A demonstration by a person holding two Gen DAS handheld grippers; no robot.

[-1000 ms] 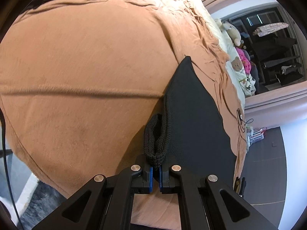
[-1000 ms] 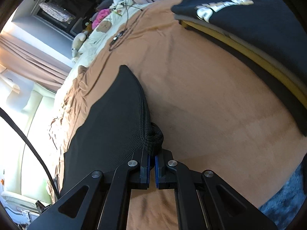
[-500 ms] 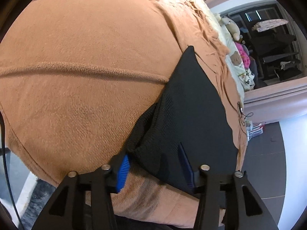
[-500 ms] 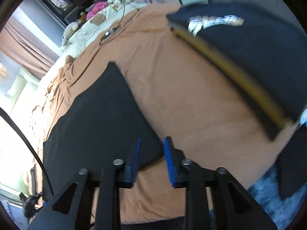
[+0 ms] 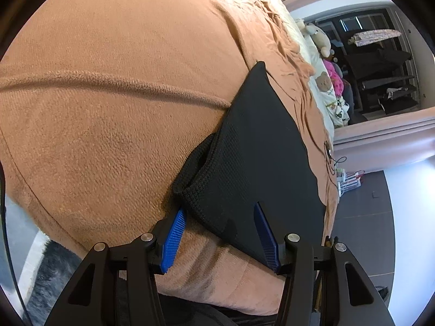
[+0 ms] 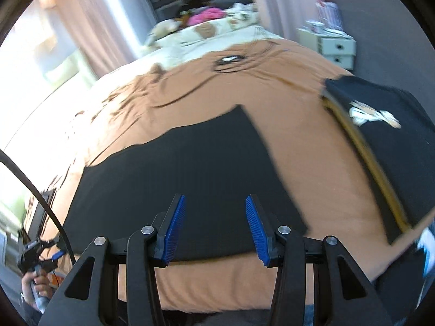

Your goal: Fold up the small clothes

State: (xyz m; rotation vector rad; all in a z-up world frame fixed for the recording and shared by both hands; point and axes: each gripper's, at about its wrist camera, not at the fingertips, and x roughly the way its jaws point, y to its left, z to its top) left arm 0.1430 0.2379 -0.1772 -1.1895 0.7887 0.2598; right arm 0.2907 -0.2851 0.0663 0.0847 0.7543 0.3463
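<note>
Both wrist views close, angled down (fisheye); sharing black garment [image 5: 261, 163], bed [image 5: 108, 108]

Black knit garment [image 5: 261, 163] folded flat on tan blanket [image 5: 108, 108], near corner layers gaping.

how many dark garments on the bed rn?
2. Black knit garment flat near the bed's front edge under both open grippers; folded black printed top at the right. More may lie out of frame.

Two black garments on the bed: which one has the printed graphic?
The folded black shirt at the right edge of the right wrist view, atop a stack. The black garment below the right gripper is plain.
</note>
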